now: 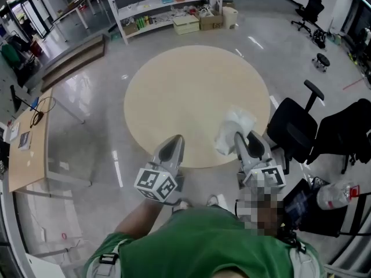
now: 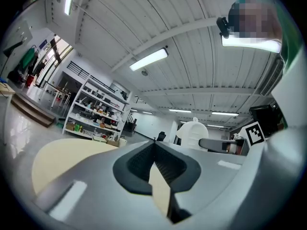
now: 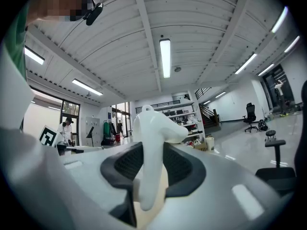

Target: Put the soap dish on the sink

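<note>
The soap dish (image 1: 236, 126) is a white, curvy plastic piece held over the near right rim of the round beige table (image 1: 185, 91). My right gripper (image 1: 239, 138) is shut on it; in the right gripper view the soap dish (image 3: 154, 128) stands upright between the dark pads of the right gripper (image 3: 150, 153) and hides what lies straight ahead. My left gripper (image 1: 176, 140) hovers level at the table's near edge, shut and empty; its tips meet in the left gripper view (image 2: 154, 145). From there the soap dish (image 2: 193, 132) shows to the right. No sink is in view.
Black office chairs (image 1: 297, 130) crowd the table's right side. A white shelf unit (image 1: 162, 4) with boxes lines the far wall. A glass-topped desk (image 1: 64, 155) and a wooden one (image 1: 26, 143) stand at the left. A plastic bottle (image 1: 336, 194) lies at the lower right.
</note>
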### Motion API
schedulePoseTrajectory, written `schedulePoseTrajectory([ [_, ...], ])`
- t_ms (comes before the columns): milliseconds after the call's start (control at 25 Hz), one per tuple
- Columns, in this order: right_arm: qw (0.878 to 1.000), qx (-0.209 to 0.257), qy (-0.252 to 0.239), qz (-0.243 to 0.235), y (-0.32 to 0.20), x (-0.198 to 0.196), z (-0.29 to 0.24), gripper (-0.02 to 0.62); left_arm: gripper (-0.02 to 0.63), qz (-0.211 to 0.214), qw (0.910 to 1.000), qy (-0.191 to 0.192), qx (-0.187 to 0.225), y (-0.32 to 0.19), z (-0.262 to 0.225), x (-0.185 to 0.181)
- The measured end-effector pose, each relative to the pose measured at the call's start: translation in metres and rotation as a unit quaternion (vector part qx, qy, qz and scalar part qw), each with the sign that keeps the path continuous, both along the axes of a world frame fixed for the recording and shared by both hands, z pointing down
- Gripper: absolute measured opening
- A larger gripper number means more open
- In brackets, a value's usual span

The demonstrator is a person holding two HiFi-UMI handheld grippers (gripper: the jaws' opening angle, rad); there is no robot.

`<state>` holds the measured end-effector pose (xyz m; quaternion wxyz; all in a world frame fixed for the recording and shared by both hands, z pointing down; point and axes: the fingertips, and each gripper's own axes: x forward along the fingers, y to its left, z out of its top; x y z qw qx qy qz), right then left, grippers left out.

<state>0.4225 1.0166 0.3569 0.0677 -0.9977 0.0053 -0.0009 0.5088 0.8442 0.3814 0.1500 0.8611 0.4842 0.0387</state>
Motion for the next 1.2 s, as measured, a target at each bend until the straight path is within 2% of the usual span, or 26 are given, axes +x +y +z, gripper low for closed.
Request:
schedulePoseTrajectory([
  [480,0.999,0.009,0.014,-0.031,0.000,0.000,-0.001,0.129,0.006,-0.014,0.9999,0.008,-0.003,0.008,0.001,-0.007],
  [680,0.998,0.008,0.017,-0.066,-0.012,0.009,-0.003,0.129,0.007,-0.040,0.9991,0.013,-0.004,-0.002,-0.002,-0.010],
  [1000,0.986,0.008,0.023,-0.163,-0.061,0.037,-0.009,0.127,0.006,-0.127,0.9917,0.020,-0.005,-0.052,-0.010,-0.010],
  [1200,0.969,0.010,0.025,-0.244,-0.110,0.053,-0.012,0.127,0.008,-0.201,0.9793,0.023,-0.002,-0.100,-0.018,-0.019],
])
